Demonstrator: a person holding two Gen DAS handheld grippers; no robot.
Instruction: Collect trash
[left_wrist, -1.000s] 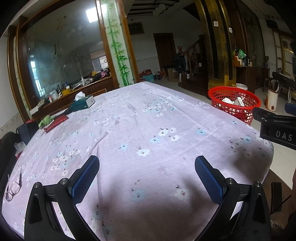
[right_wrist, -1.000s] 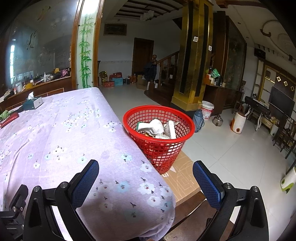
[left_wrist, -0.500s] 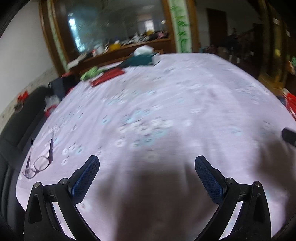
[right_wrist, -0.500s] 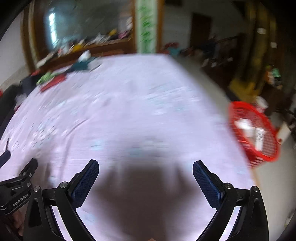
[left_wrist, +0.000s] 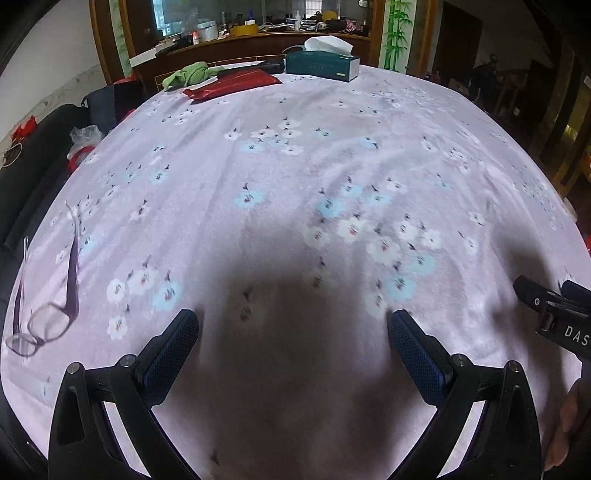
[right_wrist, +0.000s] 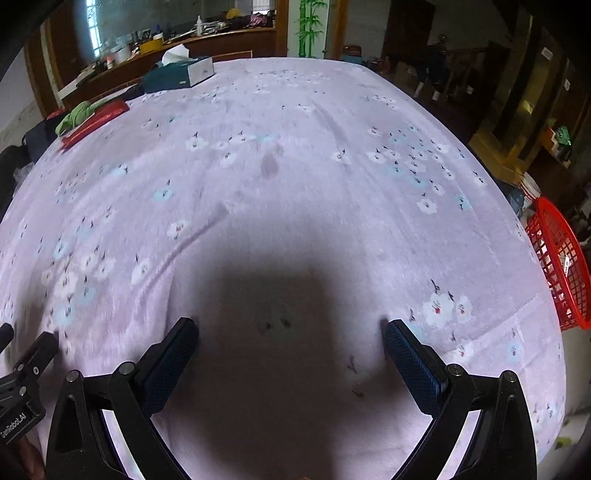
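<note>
Looks like the search/wrap-up step: both tongs, left (left_wrist: 291, 341) & right (right_wrist: 290, 349), spread w/ nothing gripped, over the surface (right_wrist: 295, 184) beside red basket (right_wrist: 561, 269); next needs spotting leftover trash.

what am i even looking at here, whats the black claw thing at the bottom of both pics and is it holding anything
Those are two hand-held grippers, one in each of a person's hands, each with a fisheye camera looking along its fingers. One picture comes from the left gripper, the other from the right gripper. Both are open and hold nothing. Below them is a table under a floral cloth. On it lie eyeglasses, a tissue box, a red packet and a green cloth. A red basket sits at the table's right.
</note>
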